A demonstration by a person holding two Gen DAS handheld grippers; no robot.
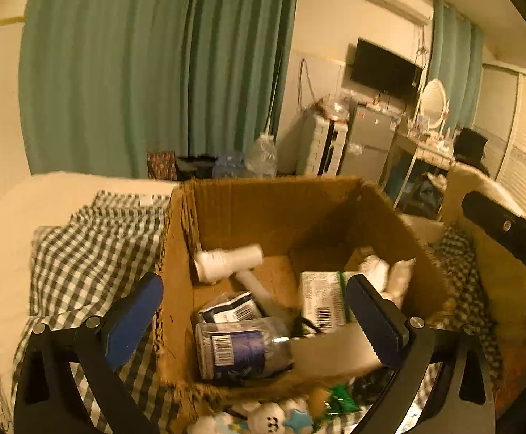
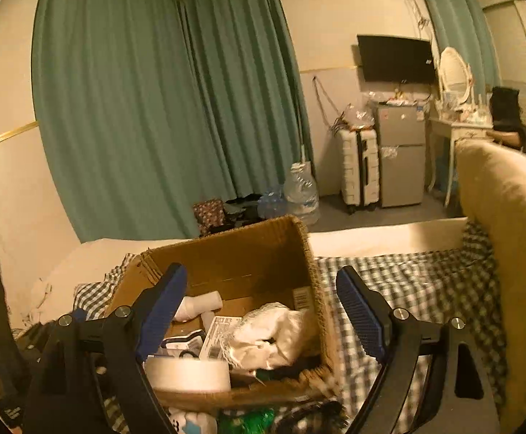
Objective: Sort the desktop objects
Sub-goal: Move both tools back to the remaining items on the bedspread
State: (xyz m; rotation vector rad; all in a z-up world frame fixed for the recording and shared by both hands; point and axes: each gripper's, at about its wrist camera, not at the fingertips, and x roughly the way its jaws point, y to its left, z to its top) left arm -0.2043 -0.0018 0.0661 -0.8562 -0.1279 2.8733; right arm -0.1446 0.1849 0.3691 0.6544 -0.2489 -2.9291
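Note:
An open cardboard box (image 1: 389,217) stands on a checked bedspread (image 1: 81,249). Inside lie a white hair dryer (image 1: 226,262), a clear plastic jar with a blue label (image 1: 241,350), a green and white carton (image 1: 322,303) and white cloth (image 1: 389,275). My left gripper (image 1: 255,311) is open and empty, hovering over the box's near side. In the right wrist view the box (image 2: 248,253) holds the white cloth (image 2: 273,332) and a white tape roll (image 2: 186,374). My right gripper (image 2: 263,318) is open and empty above the box's right part.
Small plush toys (image 1: 270,417) and a green packet (image 1: 339,399) lie on the bedspread in front of the box. A beige pillow (image 2: 516,235) stands at the right. Teal curtains, water bottles (image 2: 299,195), a suitcase and a small fridge are across the room.

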